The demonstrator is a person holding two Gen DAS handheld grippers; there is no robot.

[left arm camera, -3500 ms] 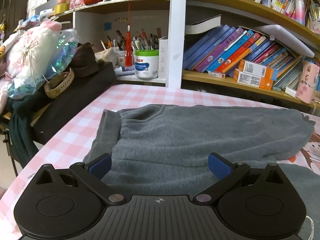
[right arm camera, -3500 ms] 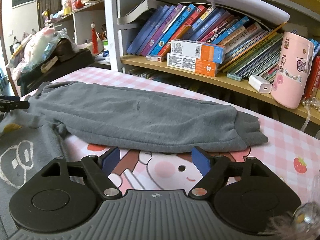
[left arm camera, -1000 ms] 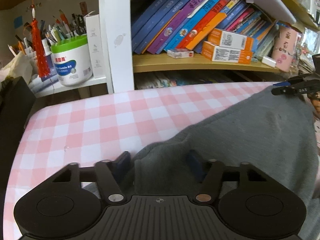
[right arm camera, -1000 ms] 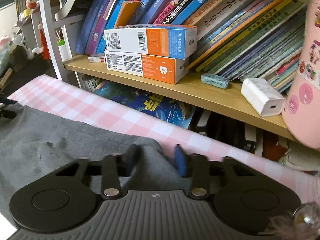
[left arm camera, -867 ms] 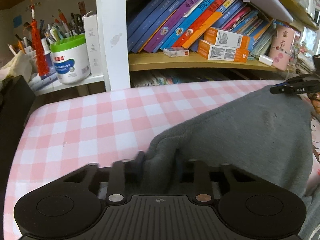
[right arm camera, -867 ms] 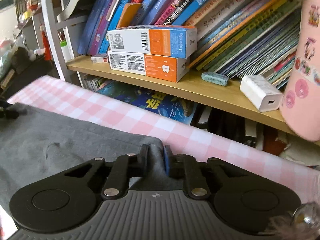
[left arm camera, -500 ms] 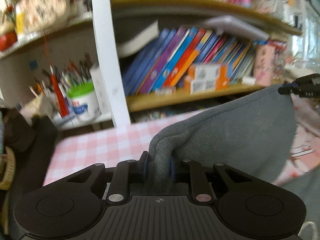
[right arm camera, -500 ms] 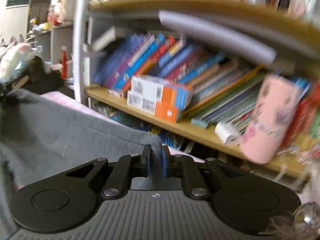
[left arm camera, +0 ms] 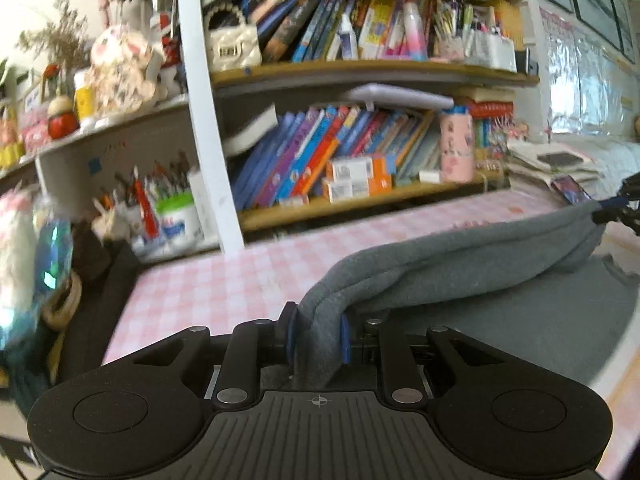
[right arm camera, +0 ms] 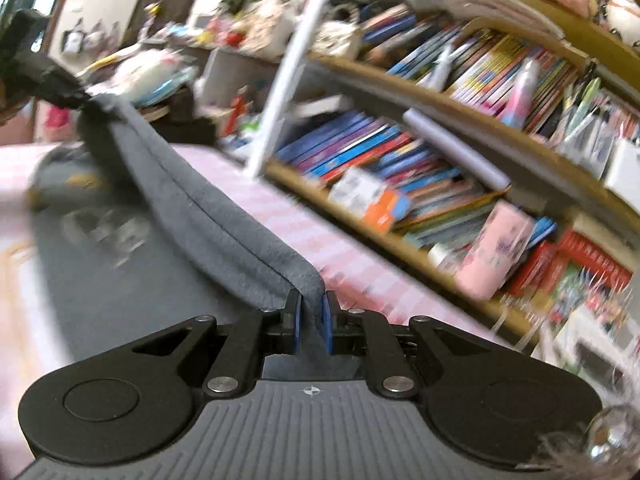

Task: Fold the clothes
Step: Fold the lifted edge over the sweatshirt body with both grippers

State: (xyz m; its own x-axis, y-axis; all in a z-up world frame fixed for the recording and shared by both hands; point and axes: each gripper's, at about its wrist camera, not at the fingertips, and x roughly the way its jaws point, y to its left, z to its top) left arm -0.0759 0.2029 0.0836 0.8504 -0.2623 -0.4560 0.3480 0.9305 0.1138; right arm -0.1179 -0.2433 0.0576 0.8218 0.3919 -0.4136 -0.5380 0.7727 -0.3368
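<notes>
A grey fleece garment (left arm camera: 472, 256) hangs stretched between both grippers above the pink checked table (left arm camera: 224, 280). My left gripper (left arm camera: 316, 336) is shut on one end of its upper edge. My right gripper (right arm camera: 311, 316) is shut on the other end, and the grey fleece garment (right arm camera: 200, 208) runs from it as a taut band to the left gripper (right arm camera: 44, 76) at the far left. The right gripper (left arm camera: 624, 204) shows at the right edge of the left wrist view. The lower part of the garment lies on the table below.
A bookshelf (left arm camera: 360, 204) packed with books (left arm camera: 304, 160), boxes and a pink cup (left arm camera: 458, 148) stands along the table's far edge. A pen pot (left arm camera: 176, 216) sits at the back left. Bags and a black case (left arm camera: 100, 288) crowd the left side.
Both grippers closed on the garment's far edge about a second ago, then lifted it off the table and drew it back. The edge now hangs taut between them, higher than before.
</notes>
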